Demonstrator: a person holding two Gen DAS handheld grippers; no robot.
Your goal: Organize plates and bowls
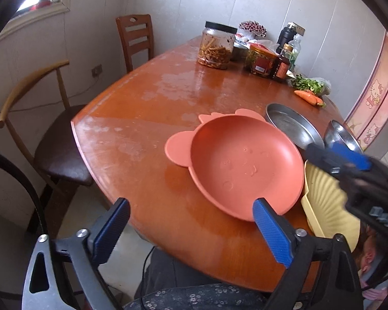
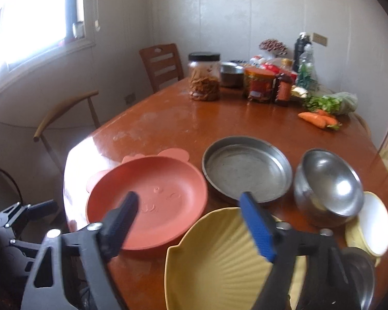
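- Left hand-held gripper [image 1: 191, 217] wide open, empty, at the desk's [image 1: 147, 118] near edge, one pad beside the pink plate [image 1: 243, 165].
- Right hand-held gripper [image 2: 190, 213] open, empty, above the yellow plate [image 2: 219, 266].
- Behind: steel pan [image 2: 247, 170], steel bowl [image 2: 328, 186].
- Far edge: jars [image 2: 204, 77], carrots [image 2: 319, 119].

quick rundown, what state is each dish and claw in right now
pink bear-eared plastic plate: upright, empty, on the table
round metal pan: upright, empty
steel bowls: nested, top one tilted
yellow ribbed shell-shaped plate: empty, near table edge
lidded clear jar: closed, partly full
left claw: open, holding nothing
right claw: open, holding nothing
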